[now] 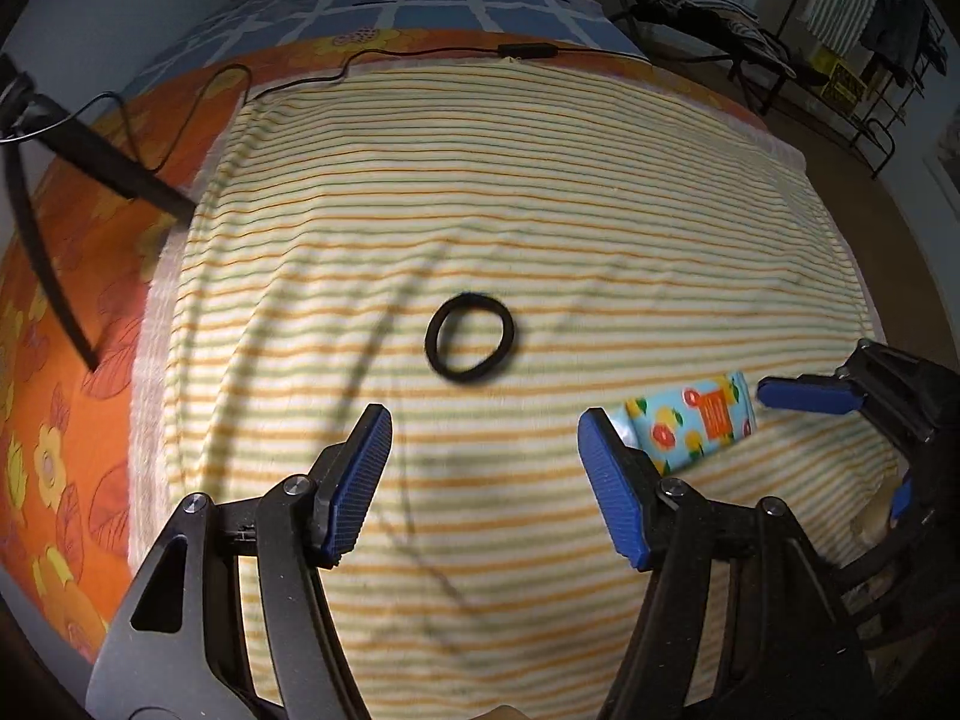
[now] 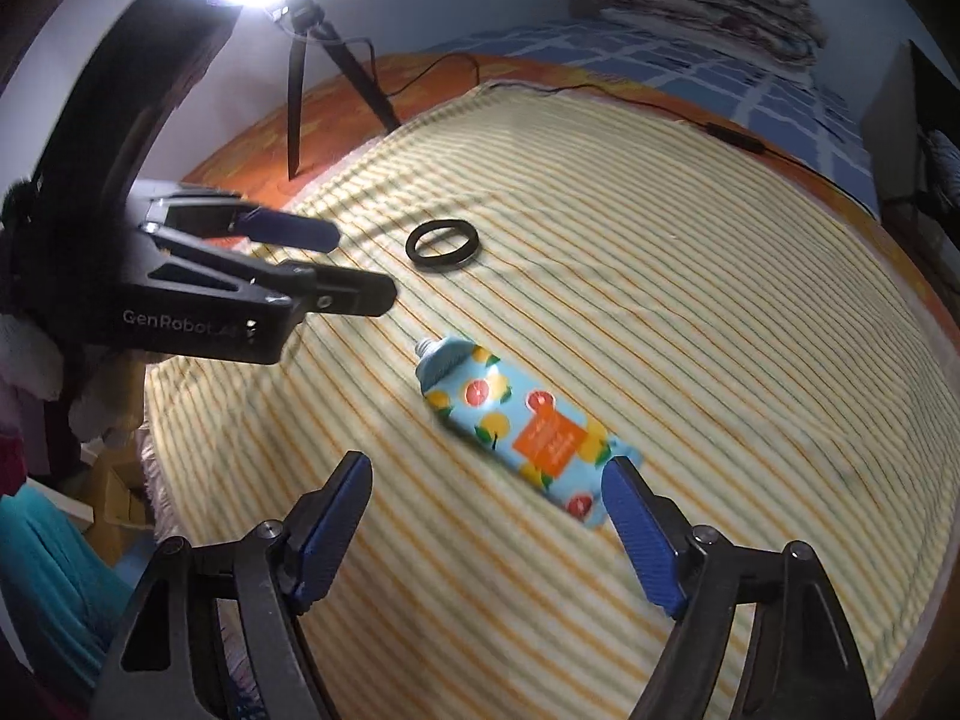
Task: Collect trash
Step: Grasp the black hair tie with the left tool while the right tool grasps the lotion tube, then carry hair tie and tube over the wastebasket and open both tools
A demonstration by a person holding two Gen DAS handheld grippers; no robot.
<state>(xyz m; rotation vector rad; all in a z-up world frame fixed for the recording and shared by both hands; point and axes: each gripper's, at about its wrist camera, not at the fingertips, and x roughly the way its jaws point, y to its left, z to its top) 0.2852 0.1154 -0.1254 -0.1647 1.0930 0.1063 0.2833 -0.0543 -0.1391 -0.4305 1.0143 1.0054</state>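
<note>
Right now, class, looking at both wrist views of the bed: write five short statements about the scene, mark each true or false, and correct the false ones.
1. The black ring lies flat on the striped blanket. True.
2. The tube is clamped in the right gripper. False: it lies on the blanket, jaws open, nothing held.
3. The left gripper holds the ring. False: its jaws are open and empty, the ring beyond them.
4. The tube has a citrus fruit print. True.
5. The ring sits on top of the tube. False: they lie apart.
</note>
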